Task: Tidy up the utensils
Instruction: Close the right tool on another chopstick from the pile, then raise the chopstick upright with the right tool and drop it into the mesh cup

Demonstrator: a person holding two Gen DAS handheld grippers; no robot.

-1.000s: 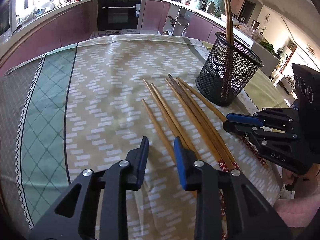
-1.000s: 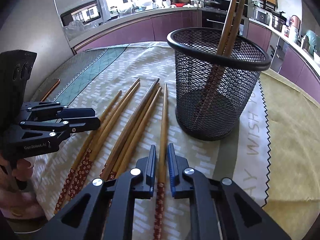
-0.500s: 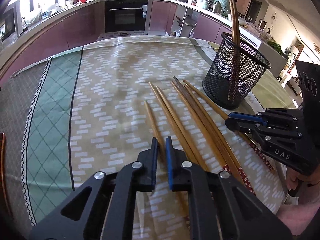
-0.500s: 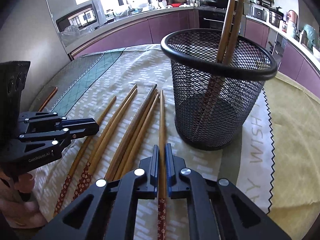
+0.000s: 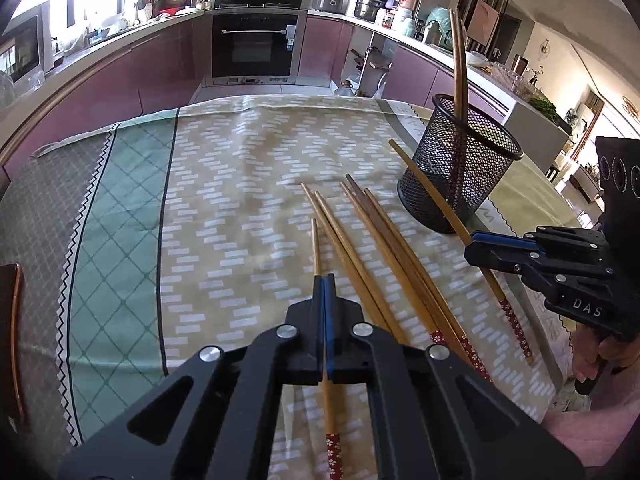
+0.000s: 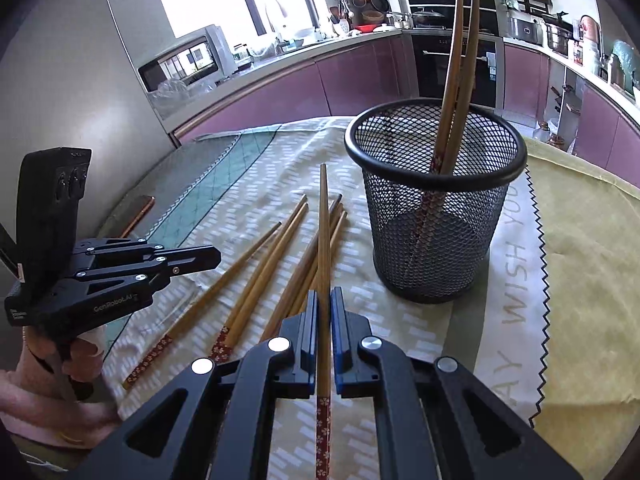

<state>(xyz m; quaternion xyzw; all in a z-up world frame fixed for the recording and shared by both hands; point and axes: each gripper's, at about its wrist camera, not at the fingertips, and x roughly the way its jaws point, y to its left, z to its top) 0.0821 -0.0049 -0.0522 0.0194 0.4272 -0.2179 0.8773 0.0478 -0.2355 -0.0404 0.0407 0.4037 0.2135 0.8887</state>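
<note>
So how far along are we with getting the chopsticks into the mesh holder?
Early on. Done: two chopsticks stand in the black mesh holder. In hand: the left tool is shut on the leftmost chopstick, and the right tool is shut on another chopstick, its tip raised beside the holder. Left: five loose chopsticks lie on the tablecloth.
</note>
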